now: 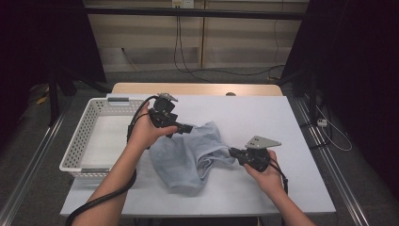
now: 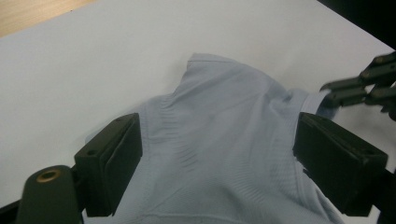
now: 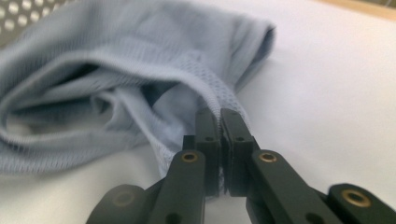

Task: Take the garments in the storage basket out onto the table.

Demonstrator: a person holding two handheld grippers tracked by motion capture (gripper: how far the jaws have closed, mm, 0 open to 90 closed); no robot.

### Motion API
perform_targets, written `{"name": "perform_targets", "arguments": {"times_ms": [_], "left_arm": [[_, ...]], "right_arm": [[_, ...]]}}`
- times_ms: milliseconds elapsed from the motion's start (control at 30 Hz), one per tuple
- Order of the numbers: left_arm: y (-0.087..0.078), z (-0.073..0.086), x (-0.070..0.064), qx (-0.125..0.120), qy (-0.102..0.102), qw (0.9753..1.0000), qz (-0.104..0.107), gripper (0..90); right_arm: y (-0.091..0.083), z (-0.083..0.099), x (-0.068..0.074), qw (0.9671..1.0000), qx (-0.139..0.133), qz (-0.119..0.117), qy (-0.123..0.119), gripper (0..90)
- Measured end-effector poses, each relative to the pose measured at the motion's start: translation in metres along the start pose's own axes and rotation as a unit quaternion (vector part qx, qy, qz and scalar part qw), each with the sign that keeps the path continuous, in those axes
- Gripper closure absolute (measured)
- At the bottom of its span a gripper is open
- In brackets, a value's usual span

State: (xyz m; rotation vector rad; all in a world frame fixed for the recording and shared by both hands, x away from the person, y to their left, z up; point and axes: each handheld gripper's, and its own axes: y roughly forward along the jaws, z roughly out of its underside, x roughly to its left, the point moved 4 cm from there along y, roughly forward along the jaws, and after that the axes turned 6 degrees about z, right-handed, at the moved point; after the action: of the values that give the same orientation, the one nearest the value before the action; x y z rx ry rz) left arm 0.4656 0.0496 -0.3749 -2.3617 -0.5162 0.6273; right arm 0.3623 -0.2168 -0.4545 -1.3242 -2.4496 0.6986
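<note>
Pale blue knit cloth, a crumpled garment, lies on the white table between the two tools. Its long axis runs from the far-left corner, under the left hand-held gripper, down toward the near edge, with a narrower band pulled out sideways to the right hand-held gripper.

The right hand-held gripper is clenched on that band: in the right gripper view its two black jaws stand pressed together with a ribbed hem of the garment caught between them, and the rest of the cloth bunches ahead of and to the left of the jaws. So the bulk of the fabric lies straight out in front of this tool, and any pull back toward the person would, by the look of it, draw the hem taut.

The left hand-held gripper is released. In the left gripper view its jaws stand wide apart on either side of the garment, the fabric lying directly between and beyond them; whether the pads touch the cloth cannot be told. The right tool's tips show ahead and to the right of it, at the cloth's far edge.

The left one is the nearer to the garment's main body, and closing where it is would likely take a fold.

A white perforated basket sits just left of the left hand-held gripper, at the table's edge.
</note>
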Motion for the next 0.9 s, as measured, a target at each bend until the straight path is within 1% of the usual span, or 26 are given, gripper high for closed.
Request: {"name": "perform_targets", "arguments": {"times_ms": [167,333,433,500,667,833,900], "left_arm": [[0.0,0.004,-0.002,0.0,0.0,1.0,0.002,15.9],[0.002,0.009,-0.006,-0.004,-0.001,1.0,0.007,15.9],[0.004,0.011,-0.007,-0.004,-0.001,0.9999,0.01,16.0],[0.004,0.012,-0.008,-0.004,0.001,0.9999,0.012,15.9],[0.007,0.017,-0.01,-0.005,0.002,0.9999,0.016,15.9],[0.01,0.021,-0.011,-0.001,0.004,0.9998,0.019,15.7],[0.012,0.022,-0.011,-0.002,0.004,0.9998,0.021,15.7]], "right_arm": [[-0.016,-0.016,-0.021,0.9994,-0.024,0.02,0.014,87.8],[-0.025,-0.024,-0.034,0.9986,-0.037,0.031,0.021,87.7],[-0.027,-0.025,-0.039,0.9982,-0.04,0.037,0.025,87.7],[-0.027,-0.026,-0.041,0.998,-0.041,0.036,0.03,87.7],[-0.025,-0.029,-0.044,0.998,-0.044,0.037,0.025,87.7],[-0.024,-0.034,-0.051,0.9977,-0.044,0.039,0.034,87.7],[-0.024,-0.037,-0.054,0.9975,-0.047,0.044,0.029,87.7]]}}
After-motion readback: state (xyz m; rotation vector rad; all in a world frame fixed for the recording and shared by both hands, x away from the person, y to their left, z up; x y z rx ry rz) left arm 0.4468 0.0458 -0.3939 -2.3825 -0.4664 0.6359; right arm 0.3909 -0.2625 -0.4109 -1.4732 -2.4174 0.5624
